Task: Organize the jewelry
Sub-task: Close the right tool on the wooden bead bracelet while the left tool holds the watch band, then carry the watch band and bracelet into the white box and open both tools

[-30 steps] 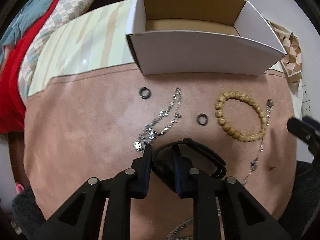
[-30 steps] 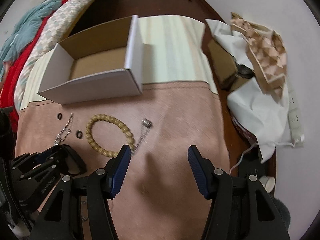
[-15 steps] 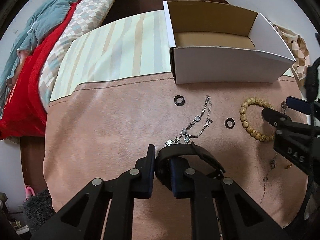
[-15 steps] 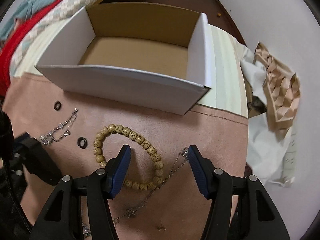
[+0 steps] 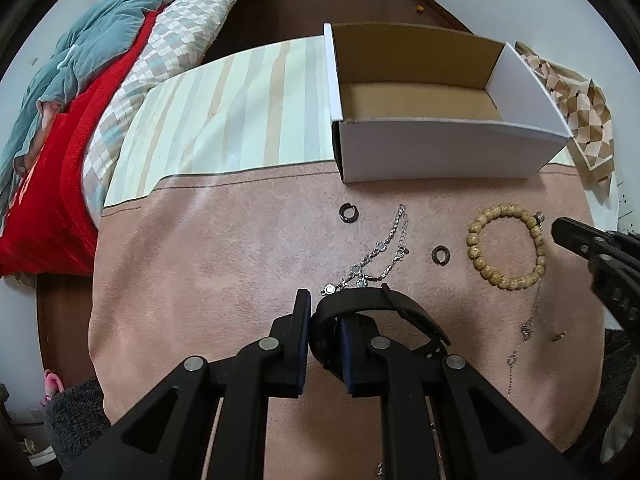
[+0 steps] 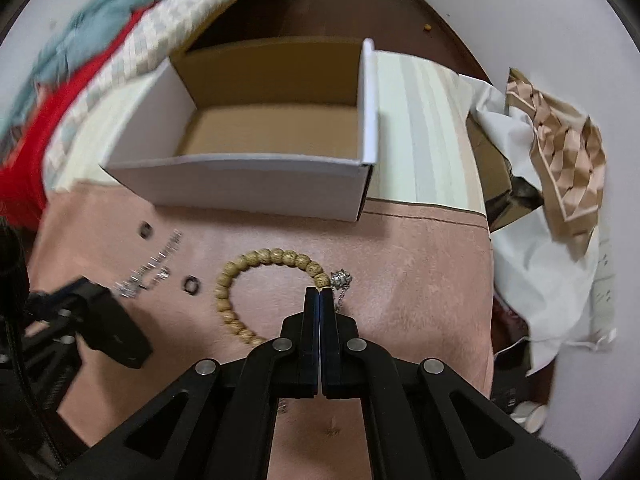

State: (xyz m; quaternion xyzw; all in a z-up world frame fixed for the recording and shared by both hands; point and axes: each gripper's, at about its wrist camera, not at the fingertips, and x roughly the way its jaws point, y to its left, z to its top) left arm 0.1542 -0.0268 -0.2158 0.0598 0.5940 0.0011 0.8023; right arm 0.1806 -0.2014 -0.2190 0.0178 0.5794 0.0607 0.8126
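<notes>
Left gripper [image 5: 324,320] pinching smooth black rubbery watch strap [image 5: 384,308] above pink suede-like mat [image 5: 224,264]. Right gripper [image 6: 320,300] jaws pressed onto round wooden bead bracelet [image 6: 256,276], near white cardboard box [image 6: 248,184].

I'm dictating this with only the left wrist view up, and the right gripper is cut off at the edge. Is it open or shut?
Observer: Shut. The right gripper has its jaws together at the bracelet's right side. I cannot tell whether it pinches it.
Operator: My left gripper holds the black band. What lies by the right tips?
Observer: A silver charm lies just right of them, against the beads.
Operator: Is the box floor behind the near wall bare?
Observer: Yes, the box shows only brown card inside.
</notes>
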